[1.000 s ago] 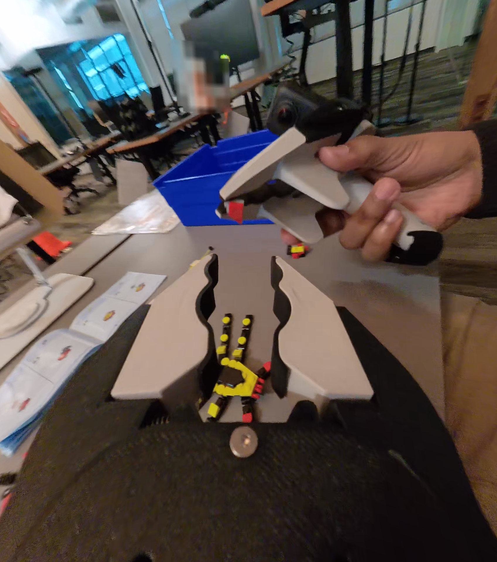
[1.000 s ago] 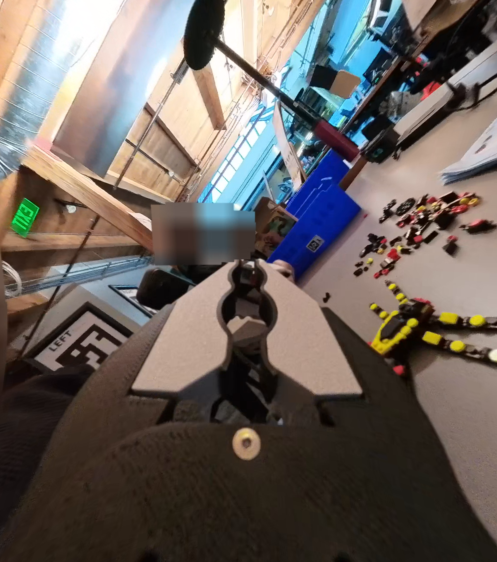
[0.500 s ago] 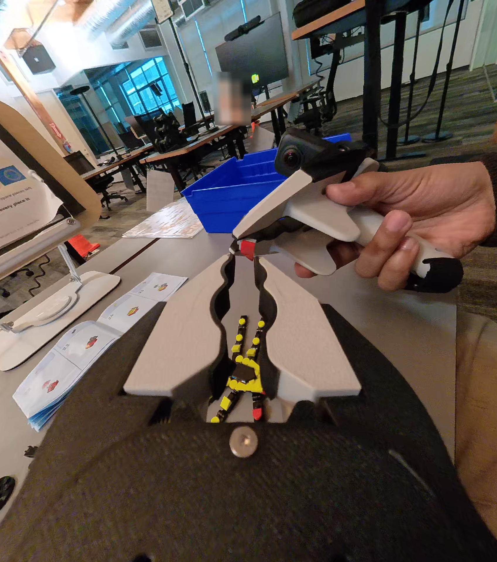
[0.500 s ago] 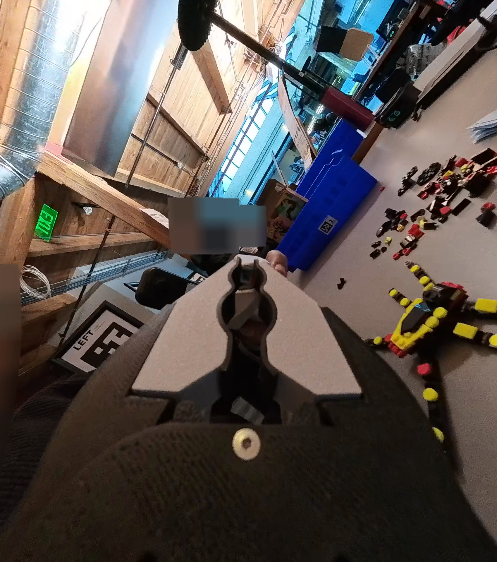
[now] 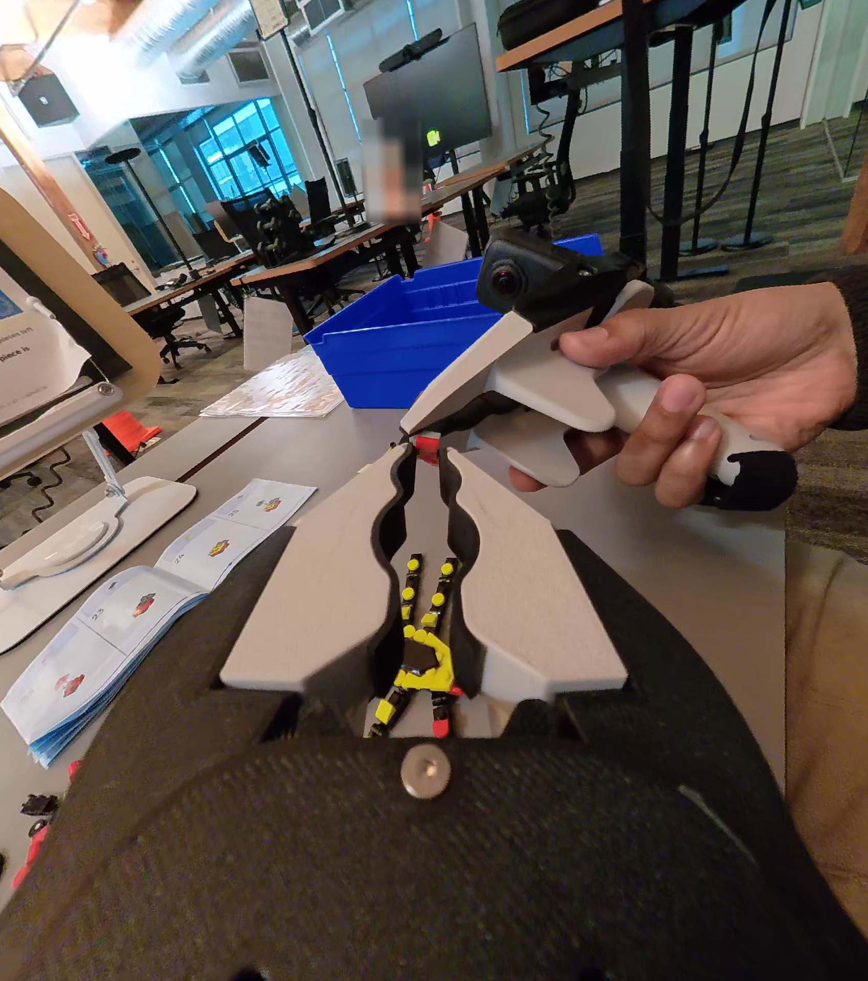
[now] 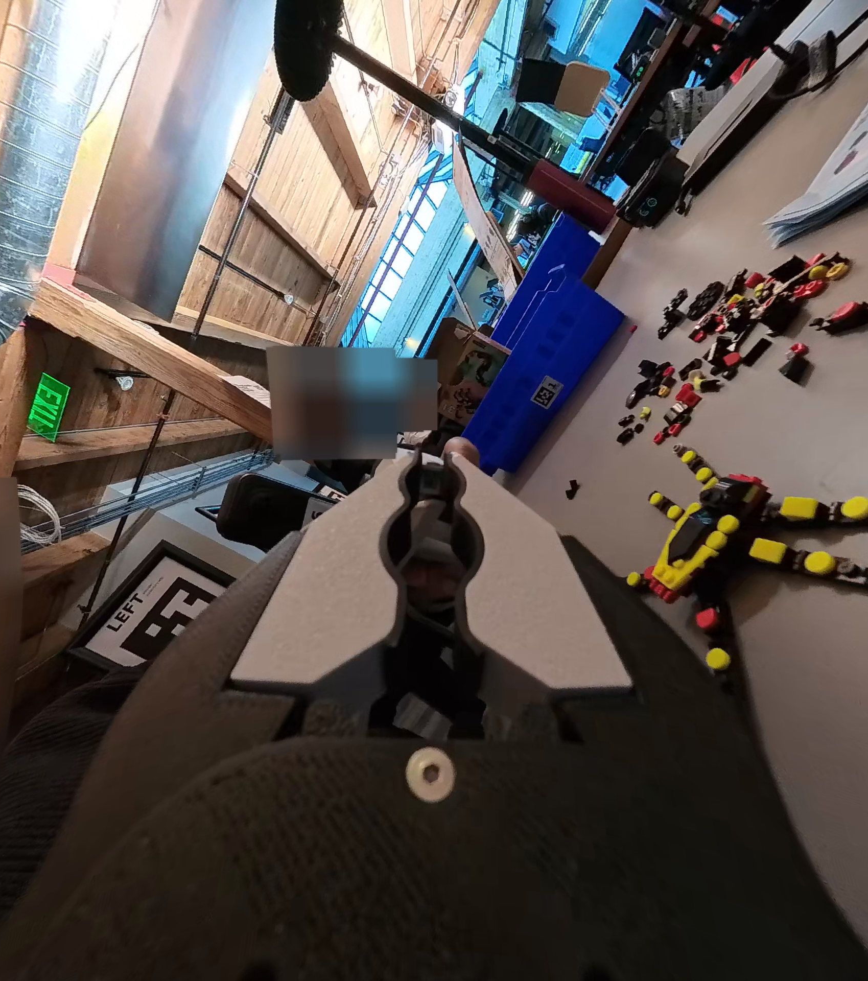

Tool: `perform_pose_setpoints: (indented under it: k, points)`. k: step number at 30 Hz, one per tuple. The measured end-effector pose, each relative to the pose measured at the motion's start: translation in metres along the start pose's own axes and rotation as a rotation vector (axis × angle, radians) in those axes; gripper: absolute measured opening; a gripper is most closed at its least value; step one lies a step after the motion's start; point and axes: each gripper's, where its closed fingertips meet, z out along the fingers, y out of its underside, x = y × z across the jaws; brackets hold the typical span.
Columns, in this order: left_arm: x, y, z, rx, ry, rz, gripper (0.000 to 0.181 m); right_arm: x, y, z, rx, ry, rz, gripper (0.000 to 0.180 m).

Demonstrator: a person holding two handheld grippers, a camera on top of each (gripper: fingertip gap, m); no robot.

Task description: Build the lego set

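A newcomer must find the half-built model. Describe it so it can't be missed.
On the grey table, past the blue bin and the scattered loose bricks, lies the spider-like lego model. Unlike those bricks, it is assembled: yellow-and-black body, long black legs with yellow studs.

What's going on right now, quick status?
Right gripper shut on a red brick, held at the left gripper's open tips. Yellow-black model on the table, untouched. Nothing in the way.
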Motion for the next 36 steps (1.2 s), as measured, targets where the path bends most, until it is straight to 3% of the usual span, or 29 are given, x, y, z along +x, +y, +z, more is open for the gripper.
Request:
perform_pose_setpoints:
  k: [1, 5, 10, 13, 16, 20, 23, 27, 36]
  points:
    - [0.0, 0.0, 0.0, 0.001, 0.002, -0.001, 0.006, 0.0, 0.0, 0.0, 0.0, -0.001, 0.001, 0.006]
    - [0.001, -0.001, 0.001, 0.002, 0.014, -0.011, 0.006, -0.001, 0.0, -0.002, 0.003, -0.001, -0.013, 0.006]
    - [-0.005, -0.002, 0.003, -0.001, -0.013, -0.07, 0.006, 0.0, -0.007, -0.006, 0.029, 0.019, -0.052, 0.029]
    - [-0.017, 0.005, 0.005, -0.04, -0.052, -0.201, 0.006, -0.002, -0.012, -0.011, 0.028, 0.059, -0.135, 0.041]
    - [-0.025, 0.012, 0.007, -0.054, -0.036, -0.537, 0.006, 0.006, -0.006, -0.016, -0.09, 0.257, -0.511, 0.043]
    - [-0.027, 0.008, 0.008, 0.011, 0.071, -0.99, 0.005, 0.014, -0.019, -0.026, -0.211, 0.683, -1.396, 0.037]
    - [-0.025, 0.012, 0.009, 0.022, 0.099, -1.161, 0.005, 0.0, -0.007, -0.015, -0.255, 0.747, -1.845, 0.029]
    - [-0.021, 0.011, 0.01, 0.037, 0.109, -1.269, 0.005, 0.006, 0.0, -0.005, -0.34, 0.88, -2.066, 0.029]
    - [-0.009, 0.006, 0.011, 0.054, 0.161, -1.368, 0.005, 0.016, 0.001, -0.004, -0.454, 0.97, -2.213, 0.017]
